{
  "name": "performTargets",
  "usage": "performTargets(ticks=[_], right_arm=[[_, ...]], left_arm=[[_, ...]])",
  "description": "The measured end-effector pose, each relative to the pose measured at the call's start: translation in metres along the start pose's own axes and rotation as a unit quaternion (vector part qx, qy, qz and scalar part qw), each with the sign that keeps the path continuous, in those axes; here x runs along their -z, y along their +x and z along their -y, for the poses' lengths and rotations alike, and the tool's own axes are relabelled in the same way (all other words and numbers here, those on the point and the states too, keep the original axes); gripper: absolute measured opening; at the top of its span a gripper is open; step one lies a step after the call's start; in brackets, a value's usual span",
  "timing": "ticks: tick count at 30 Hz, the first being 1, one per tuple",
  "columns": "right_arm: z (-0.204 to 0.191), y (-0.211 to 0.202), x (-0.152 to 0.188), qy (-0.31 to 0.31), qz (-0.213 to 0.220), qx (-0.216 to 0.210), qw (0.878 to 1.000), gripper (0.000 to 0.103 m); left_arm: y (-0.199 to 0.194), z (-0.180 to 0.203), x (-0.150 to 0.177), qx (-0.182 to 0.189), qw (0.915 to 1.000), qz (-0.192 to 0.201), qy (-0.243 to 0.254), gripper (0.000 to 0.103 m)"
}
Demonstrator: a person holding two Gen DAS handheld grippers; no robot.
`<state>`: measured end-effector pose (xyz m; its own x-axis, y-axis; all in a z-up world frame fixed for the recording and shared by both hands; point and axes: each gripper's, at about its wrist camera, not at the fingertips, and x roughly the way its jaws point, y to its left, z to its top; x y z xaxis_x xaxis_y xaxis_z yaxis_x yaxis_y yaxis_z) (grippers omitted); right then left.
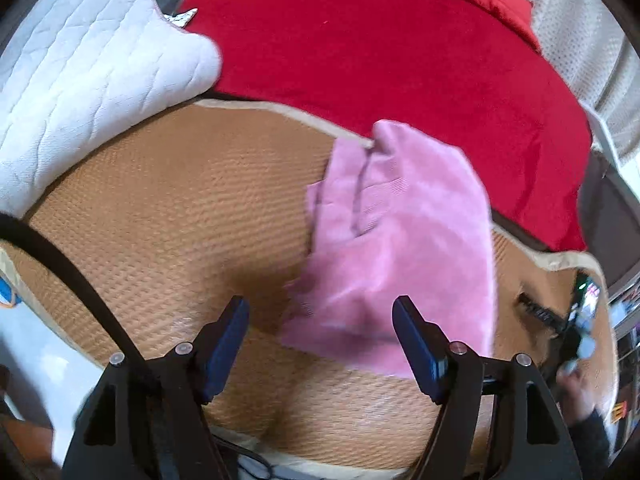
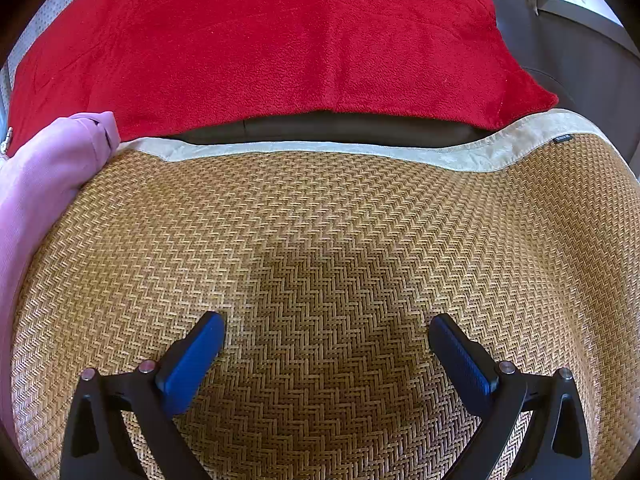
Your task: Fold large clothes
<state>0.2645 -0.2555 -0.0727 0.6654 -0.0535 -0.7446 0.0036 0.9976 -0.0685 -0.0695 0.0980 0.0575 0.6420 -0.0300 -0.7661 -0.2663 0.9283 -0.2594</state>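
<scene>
The pink garment [image 1: 400,240] lies bunched on the woven mat [image 1: 180,208], long axis running away from the wide-open, empty left gripper [image 1: 320,332], nearer it than the equally open, empty right gripper [image 2: 326,340].

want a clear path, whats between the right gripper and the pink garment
Only bare woven mat lies between the open right gripper and the pink garment, seen in the right wrist view.

Pink garment [image 1: 400,240] blurred, edge-cropped

Two close, downward-tilted wrist views, sharing woven mat [image 1: 160,208] and red blanket [image 2: 280,40].
</scene>
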Motion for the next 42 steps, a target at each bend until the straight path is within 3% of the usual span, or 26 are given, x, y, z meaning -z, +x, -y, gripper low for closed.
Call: performTargets(ticks=[5,7,11,16,23,29,42], right_arm=[[-0.002,0.001,-0.006,-0.002,-0.007,-0.002,1.0,0.103],[-0.003,0.0,-0.01,-0.004,-0.037,-0.016,0.999,0.103],[-0.014,-0.063,-0.001,0.038,-0.003,-0.146,0.989,0.103],[-0.044,-0.155,0.021,0.071,0.027,-0.323,0.944,0.103],[-0.092,-0.202,0.038,0.1,0.024,-0.445,0.89,0.103],[-0.12,-0.198,0.047,0.101,0.005,-0.45,0.887,0.103],[-0.118,-0.142,0.052,0.13,-0.046,-0.402,0.905,0.103]], left_arm=[[0.014,-0.014,-0.003,-0.019,0.9997,-0.003,0.011,0.075],[0.019,-0.015,-0.005,-0.021,0.9996,-0.001,0.019,0.075],[0.025,-0.011,-0.007,-0.031,0.9987,0.005,0.041,0.075],[0.027,-0.003,-0.008,-0.021,0.9983,0.007,0.053,0.075],[0.015,0.003,-0.004,-0.014,0.9977,0.015,0.064,0.075],[0.009,-0.005,-0.009,-0.018,0.9979,0.02,0.059,0.076],[0.044,0.001,-0.037,-0.006,0.9985,0.001,0.054,0.077]])
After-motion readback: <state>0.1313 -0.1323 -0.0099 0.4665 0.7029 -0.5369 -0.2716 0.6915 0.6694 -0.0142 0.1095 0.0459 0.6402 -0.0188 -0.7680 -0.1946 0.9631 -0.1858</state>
